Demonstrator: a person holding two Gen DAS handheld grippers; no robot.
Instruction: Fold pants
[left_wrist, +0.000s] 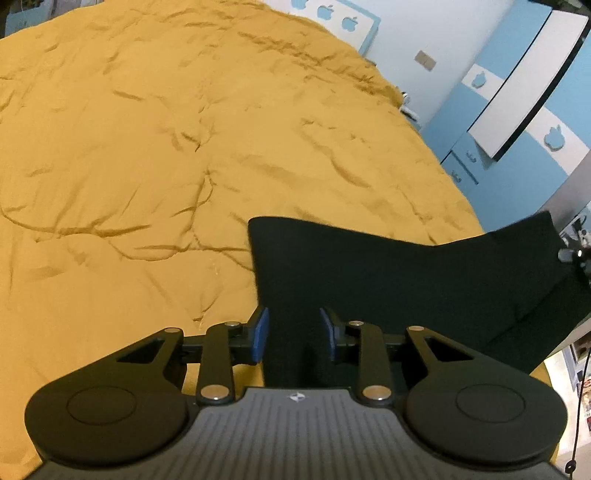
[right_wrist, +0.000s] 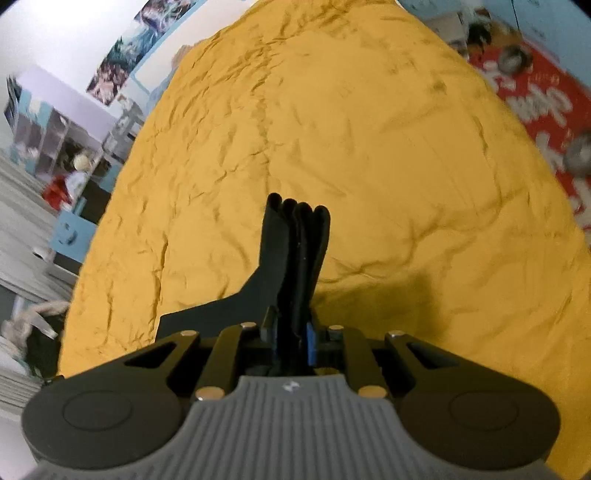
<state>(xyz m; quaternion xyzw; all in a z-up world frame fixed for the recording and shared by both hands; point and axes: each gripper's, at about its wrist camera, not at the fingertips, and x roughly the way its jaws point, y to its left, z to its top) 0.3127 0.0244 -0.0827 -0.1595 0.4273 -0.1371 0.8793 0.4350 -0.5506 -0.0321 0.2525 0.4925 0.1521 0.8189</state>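
So, the yellow bedspread lies wrinkled under everything. The black pants hang above it, already doubled into several layers, not yet laid flat. My right gripper pinches the stacked edges tight. My left gripper stands wide around the cloth, pads apparently not biting. Likely remaining: lay down, final fold.

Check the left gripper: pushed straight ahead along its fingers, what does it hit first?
The left gripper is open, with the black pants already running between its fingers. Straight on, it would meet more of that fabric first, then probably the mustard-yellow bedspread past the pants' far edge; depth there is unclear.
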